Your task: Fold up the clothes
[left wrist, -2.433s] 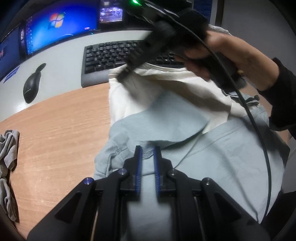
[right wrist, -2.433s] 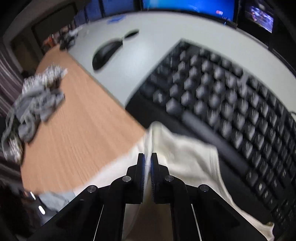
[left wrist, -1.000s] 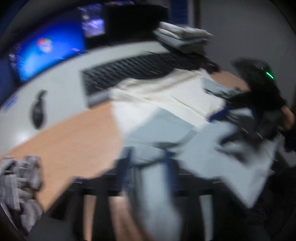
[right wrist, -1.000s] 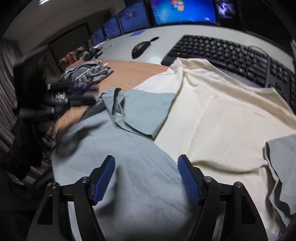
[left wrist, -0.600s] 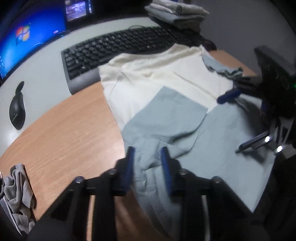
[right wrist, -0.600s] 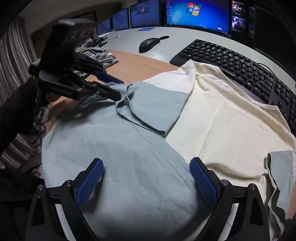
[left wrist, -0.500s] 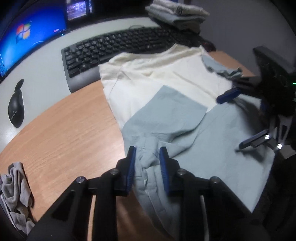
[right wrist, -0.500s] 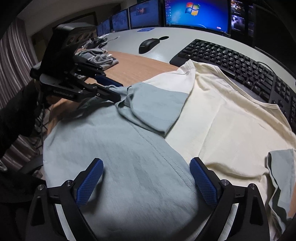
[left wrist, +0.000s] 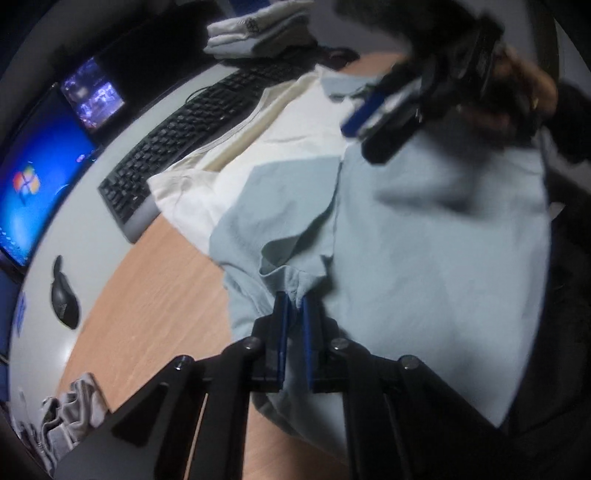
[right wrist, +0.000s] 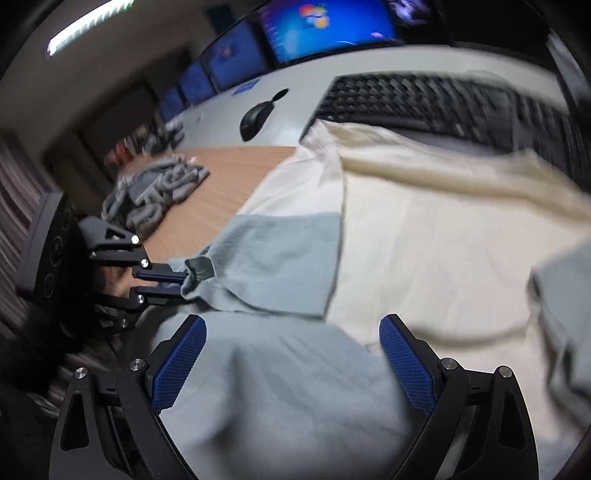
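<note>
Since half a second before, the left gripper (left wrist: 293,306) had closed its fingers (right wrist: 162,275) on the bunched sleeve seam of the pale blue shirt (left wrist: 436,251), and the right gripper (right wrist: 291,354) had swung in low over the shirt body.

Pale blue shirt: lay spread on the wooden surface (left wrist: 155,295), its upper part overlapping a cream shirt (right wrist: 436,236); one sleeve folded back flat over the cream cloth. Left fingers clenched on the gathered armpit fabric, probably to anchor that side for a fold. Right fingers spread wide, holding nothing, hovering above the blue cloth, likely seeking the opposite edge.

Edges and room: near hem appeared to hang off the surface edge toward the person. Bare wood lay open to the left of the shirt. Keyboard (left wrist: 192,122) touched the cream shirt's far edge; mouse (left wrist: 64,299) stood well apart. Grey crumpled cloth (right wrist: 155,192) sat at the far left; folded stack (left wrist: 258,26) beyond the keyboard.
</note>
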`<state>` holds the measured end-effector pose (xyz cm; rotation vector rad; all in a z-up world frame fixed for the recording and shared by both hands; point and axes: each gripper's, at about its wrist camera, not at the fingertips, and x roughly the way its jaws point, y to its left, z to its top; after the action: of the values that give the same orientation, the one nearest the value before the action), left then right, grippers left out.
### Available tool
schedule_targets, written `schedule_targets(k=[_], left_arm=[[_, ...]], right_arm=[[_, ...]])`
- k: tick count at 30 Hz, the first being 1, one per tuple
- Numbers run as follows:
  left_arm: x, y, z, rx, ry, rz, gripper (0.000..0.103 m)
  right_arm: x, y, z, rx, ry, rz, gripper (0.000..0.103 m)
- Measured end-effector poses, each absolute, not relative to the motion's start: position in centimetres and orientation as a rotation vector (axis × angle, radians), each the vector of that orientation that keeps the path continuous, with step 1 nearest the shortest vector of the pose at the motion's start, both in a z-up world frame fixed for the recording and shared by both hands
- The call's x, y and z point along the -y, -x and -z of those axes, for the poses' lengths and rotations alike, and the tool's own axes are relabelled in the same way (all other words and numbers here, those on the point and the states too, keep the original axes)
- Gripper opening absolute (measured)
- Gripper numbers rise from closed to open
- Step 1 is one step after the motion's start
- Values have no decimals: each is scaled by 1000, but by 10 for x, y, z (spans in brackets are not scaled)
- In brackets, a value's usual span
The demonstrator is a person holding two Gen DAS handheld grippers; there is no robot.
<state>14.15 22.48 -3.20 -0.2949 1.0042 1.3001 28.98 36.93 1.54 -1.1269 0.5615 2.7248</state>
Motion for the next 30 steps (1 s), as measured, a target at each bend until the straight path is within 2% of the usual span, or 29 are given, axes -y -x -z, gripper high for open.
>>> schedule_targets(k=[5, 6, 9, 11, 13, 14, 16, 18, 21, 23, 28, 30], left_arm=[[-222, -141, 31, -1016, 284, -1298, 9], [-223, -141, 31, -1019, 286, -1298, 10], [-226, -140, 33, -1018, 291, -1308, 10], [-228, -137, 34, -999, 302, -1317, 10], [-227, -135, 34, -999, 290, -1344, 10], [-227, -134, 35, -999, 285, -1357, 10], [-225, -133, 35, -995, 283, -1360, 10], [-220, -135, 36, -1006, 266, -1359, 9], [-205, -141, 36, -1003, 266, -1311, 8], [-200, -143, 31, -999, 277, -1295, 12], [-212, -124, -2, -842, 354, -1370, 13], [-226, -109, -13, -749, 420, -1433, 19]], right_arm=[[-380, -245, -55, -554, 1136, -2838, 95], [-386, -229, -57, -546, 1166, -2835, 90], [-397, -175, -45, -464, 1365, -2807, 60], [-403, -146, -28, -394, 1498, -2731, 53], [-406, -118, -8, -142, 1597, -2601, 34], [-407, -110, -9, -70, 1568, -2589, 34], [-421, -91, -11, -128, 1568, -2552, 33], [-421, -76, -9, -57, 1532, -2532, 33], [-424, -70, -7, -94, 1483, -2529, 33], [-424, -71, -6, -107, 1451, -2538, 33], [-427, -73, -9, -166, 1425, -2565, 34], [-430, -77, -13, -231, 1420, -2573, 34]])
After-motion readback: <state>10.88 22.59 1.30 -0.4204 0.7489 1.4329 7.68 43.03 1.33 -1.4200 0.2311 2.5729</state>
